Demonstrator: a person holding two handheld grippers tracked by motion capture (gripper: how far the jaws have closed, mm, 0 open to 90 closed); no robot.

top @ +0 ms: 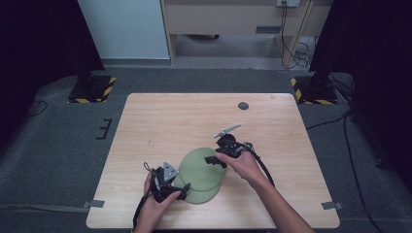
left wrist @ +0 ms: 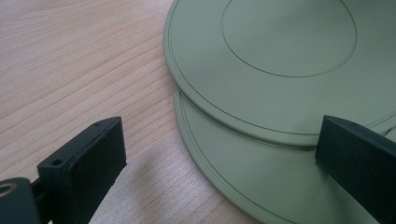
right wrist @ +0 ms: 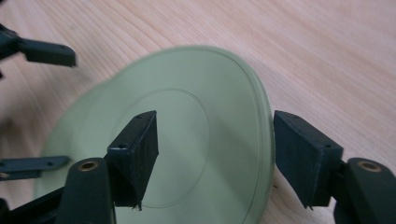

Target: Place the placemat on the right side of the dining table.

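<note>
right gripper [right wrist: 215, 154]: jaws half open astride upper plate [top: 203, 167] rim, no squeeze | left gripper [left wrist: 219, 158]: jaws wide, nothing held, beside lower plate [left wrist: 243, 182] | risk: upper plate could slide toward worktop [top: 160, 121] near edge.

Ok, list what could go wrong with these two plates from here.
The right gripper straddles the top plate's rim with open jaws; if they close off-centre, the smooth rim may slip out. The top plate overlaps the bottom plate, so lifting it could drag that one along. The left gripper is also open, so nothing steadies the lower plate.
</note>
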